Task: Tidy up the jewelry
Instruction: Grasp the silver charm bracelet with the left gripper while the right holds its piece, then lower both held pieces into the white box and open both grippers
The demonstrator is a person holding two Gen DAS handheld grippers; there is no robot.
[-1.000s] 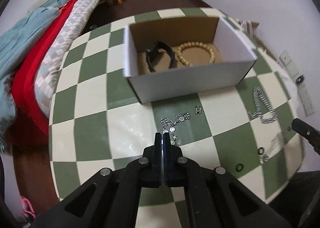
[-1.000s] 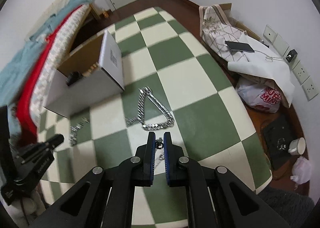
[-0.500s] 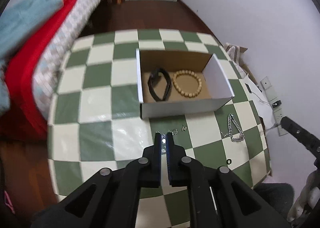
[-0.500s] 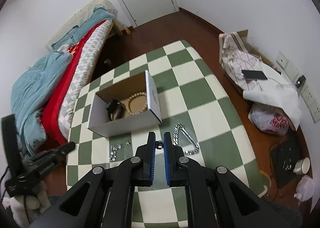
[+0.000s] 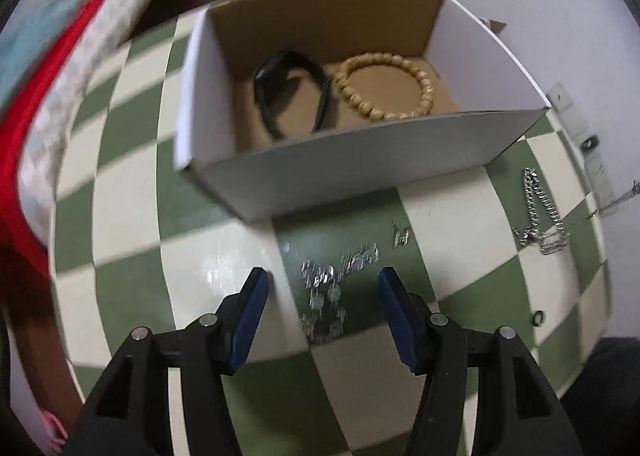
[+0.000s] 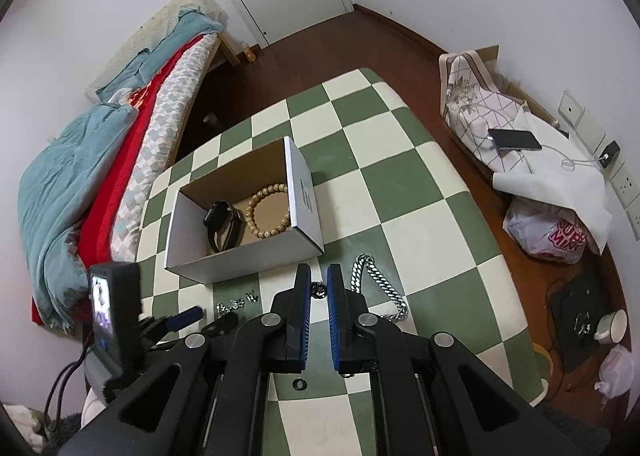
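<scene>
The left gripper (image 5: 322,288) points steeply down at the green-and-cream checked surface (image 5: 132,296), and its jaws have just been opening; they stand apart on either side of a small silver charm bracelet (image 5: 332,284) that lies on the surface between them, with neither blue pad touching it. Just past the bracelet, toward the far side, stands an open cardboard box (image 5: 352,164). Inside it lie a black watch (image 5: 292,92) on the left and a wooden bead bracelet (image 5: 384,86) on the right, touching or nearly so. A small silver earring (image 5: 401,236) sits on the surface to the right of the charm bracelet, and a heavy silver chain (image 5: 540,212) lies well to the right, near the surface's edge. A dark ring (image 5: 539,318) lies nearer, on the right.

The right gripper (image 6: 319,292) is clenched on a thin chain with a small dark link (image 6: 320,289), pinched between its blue pads above the surface. A bed (image 6: 120,160) runs along the left.
</scene>
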